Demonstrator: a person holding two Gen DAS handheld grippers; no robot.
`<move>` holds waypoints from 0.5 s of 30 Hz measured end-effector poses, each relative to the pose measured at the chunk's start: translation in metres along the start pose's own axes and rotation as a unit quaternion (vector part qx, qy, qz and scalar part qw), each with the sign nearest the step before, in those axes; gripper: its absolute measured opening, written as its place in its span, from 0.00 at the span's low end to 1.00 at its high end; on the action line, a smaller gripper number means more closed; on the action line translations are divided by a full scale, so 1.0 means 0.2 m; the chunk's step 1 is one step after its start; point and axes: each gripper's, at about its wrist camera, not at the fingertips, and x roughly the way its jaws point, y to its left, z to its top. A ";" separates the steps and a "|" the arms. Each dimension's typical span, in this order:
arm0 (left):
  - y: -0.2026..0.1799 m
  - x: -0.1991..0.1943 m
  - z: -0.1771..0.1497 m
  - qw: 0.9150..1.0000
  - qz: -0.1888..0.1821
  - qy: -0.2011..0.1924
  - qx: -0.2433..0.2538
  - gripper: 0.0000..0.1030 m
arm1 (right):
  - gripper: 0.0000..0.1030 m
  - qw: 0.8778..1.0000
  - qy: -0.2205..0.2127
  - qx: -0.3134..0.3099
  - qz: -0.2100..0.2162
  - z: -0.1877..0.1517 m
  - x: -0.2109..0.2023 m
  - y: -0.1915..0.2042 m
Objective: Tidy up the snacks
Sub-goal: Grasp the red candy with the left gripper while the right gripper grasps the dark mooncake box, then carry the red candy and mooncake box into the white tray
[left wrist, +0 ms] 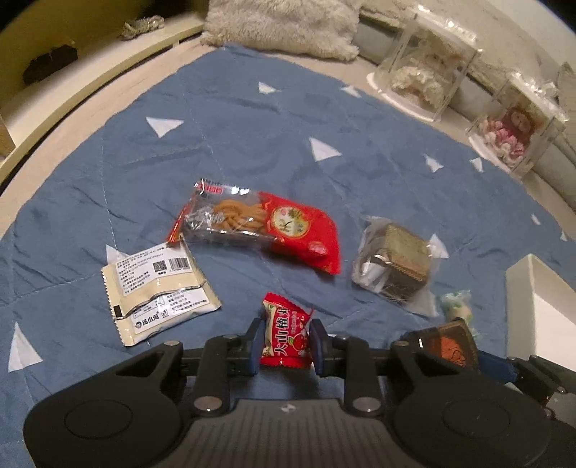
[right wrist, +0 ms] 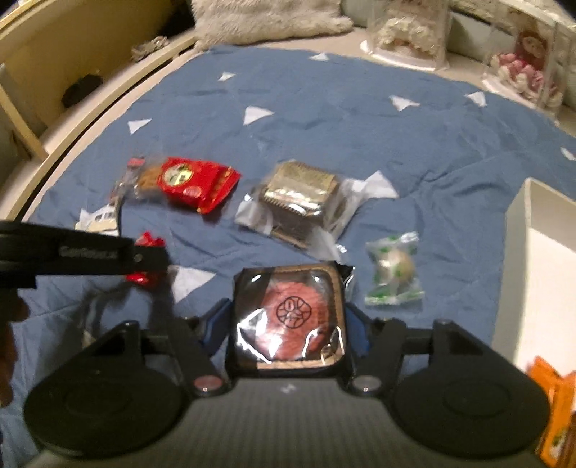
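We grip 2 snacks: left gripper [left wrist: 284,340] jaws clamp small red hawthorn candy packet [left wrist: 285,333]; right gripper [right wrist: 288,320] jaws hold square clear-wrapped brown pastry [right wrist: 288,316]. White box [right wrist: 540,259] nearly empty; approx. 4 packs left on blue quilt [left wrist: 252,126].

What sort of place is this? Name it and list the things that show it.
Most likely a bedroom or a home sitting nook, not a kitchen: a quilted blue blanket with white triangles is spread out as the work surface, a fluffy cushion lies at its far edge, and dolls in clear display boxes stand beside it.
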 end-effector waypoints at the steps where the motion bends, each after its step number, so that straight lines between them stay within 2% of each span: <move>1: -0.01 -0.03 0.00 1.000 -0.003 -0.005 0.001 0.28 | 0.68 1.000 -0.005 0.005 -0.001 0.00 -0.03 -0.01; 15: -0.28 -0.33 -0.14 0.997 -0.049 -0.034 0.041 0.28 | 0.68 0.996 -0.065 0.054 -0.031 -0.14 -0.51 -0.25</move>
